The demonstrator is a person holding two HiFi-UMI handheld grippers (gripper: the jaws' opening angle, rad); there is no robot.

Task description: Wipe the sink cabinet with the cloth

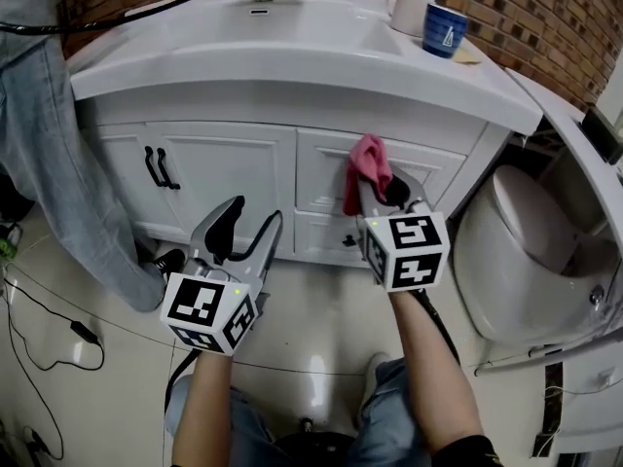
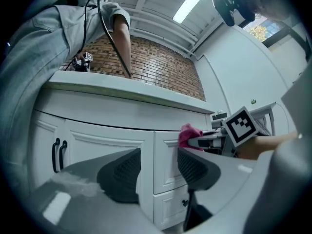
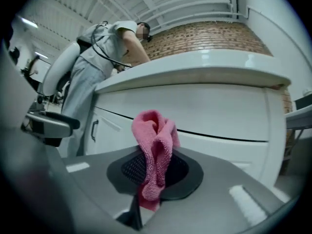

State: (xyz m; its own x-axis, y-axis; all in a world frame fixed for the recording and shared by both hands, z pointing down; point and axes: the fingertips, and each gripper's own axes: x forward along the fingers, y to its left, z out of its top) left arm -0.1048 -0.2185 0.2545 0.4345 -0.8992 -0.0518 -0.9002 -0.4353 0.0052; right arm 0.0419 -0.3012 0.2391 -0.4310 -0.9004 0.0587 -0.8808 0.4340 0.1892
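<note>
Two grippers hover at lower centre before the white sink cabinet (image 1: 234, 163): the right gripper (image 1: 384, 188) pinches the pink cloth (image 1: 367, 163), held up by a drawer front (image 1: 433, 170); the left gripper (image 1: 255, 217) gapes empty.

The left hand-held gripper (image 2: 158, 165) (jaws apart) faces the white sink cabinet (image 2: 105, 140), pink cloth (image 2: 189, 133) beyond.

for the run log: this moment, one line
right gripper: shut on cloth | cloth: at sink cabinet drawer | left gripper: open, empty
</note>
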